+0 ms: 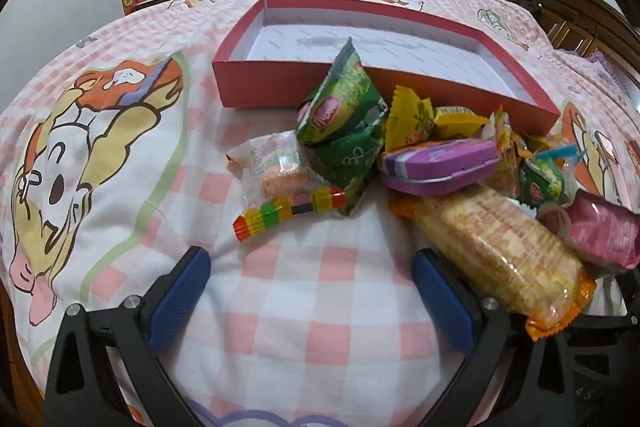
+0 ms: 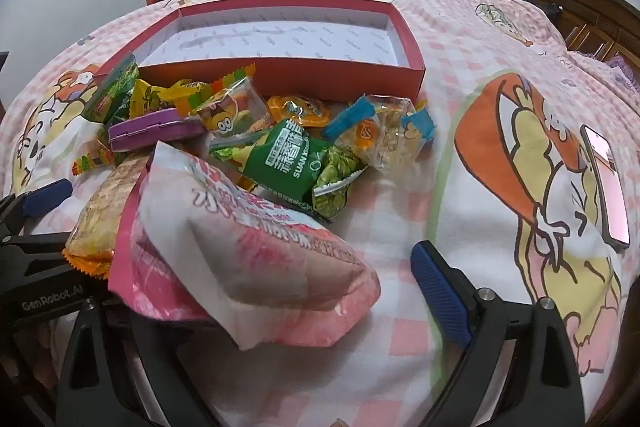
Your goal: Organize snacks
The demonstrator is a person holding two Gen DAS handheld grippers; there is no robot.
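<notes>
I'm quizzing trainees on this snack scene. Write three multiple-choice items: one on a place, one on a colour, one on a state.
1. Where does the snack pile lie?
A. inside the box
B. on the bedspread before the box
C. on the floor

2. What colour is the box outside?
A. red
B. blue
C. black

3. How is the left gripper?
A. shut on a packet
B. shut, empty
C. open, empty

Answers:
1 B: the snack pile sits on the bedspread, against the near wall.
2 A: the box has red walls around a white, empty inside.
3 C: the left gripper has fingers wide apart with only cloth between.
</notes>
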